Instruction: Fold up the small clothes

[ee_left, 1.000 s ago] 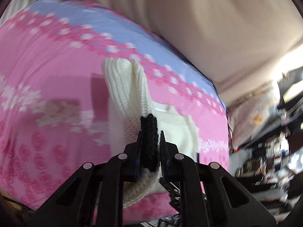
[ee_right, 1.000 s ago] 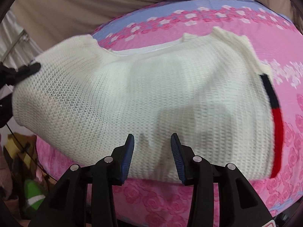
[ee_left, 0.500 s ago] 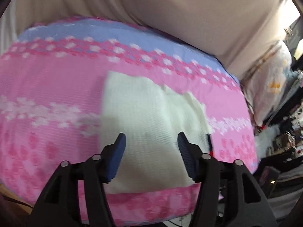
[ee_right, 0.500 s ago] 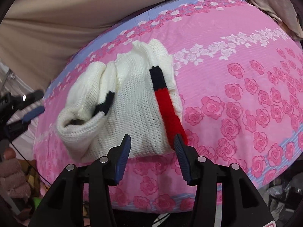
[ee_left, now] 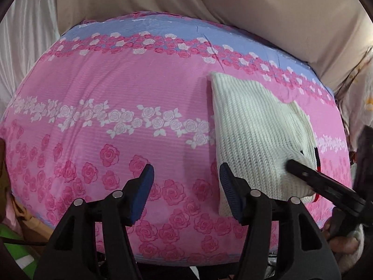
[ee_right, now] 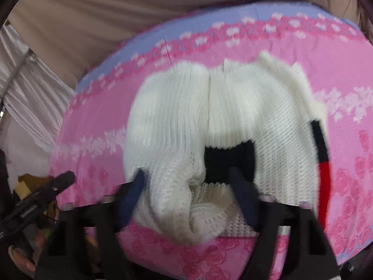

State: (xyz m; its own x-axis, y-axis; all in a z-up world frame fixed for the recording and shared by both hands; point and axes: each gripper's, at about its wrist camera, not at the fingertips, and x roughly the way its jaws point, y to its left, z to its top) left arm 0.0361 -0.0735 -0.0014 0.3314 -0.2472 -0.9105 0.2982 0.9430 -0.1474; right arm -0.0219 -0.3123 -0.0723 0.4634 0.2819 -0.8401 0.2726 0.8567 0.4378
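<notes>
Release confirmed on the left wrist view: the left gripper (ee_left: 185, 192), clamped on a dark-trimmed edge of the sweater a second ago, now hangs with its blue pads spread wide and nothing between them, over bare pink rose bedsheet (ee_left: 105, 116). It has also swung away, because the white knit sweater (ee_left: 256, 140) that filled the centre half a second ago now lies in the right half of the frame. At lower right the right gripper (ee_left: 291, 164) noses in, its black tip touching the knit.

Over to the right wrist view, blurred with motion. The right gripper (ee_right: 186, 177) was hovering short of the garment half a second ago; now it is pushed in, fingers apart, with a loose white fold and the black cuff (ee_right: 227, 161) bunched between them but not pinched. The sweater (ee_right: 221, 116) fills the centre, its black-and-red trim (ee_right: 322, 158) at right. The left gripper (ee_right: 63, 178) shows at lower left, well clear.

Judgement: the first fold is laid down, and the right hand looks set to take the next.
</notes>
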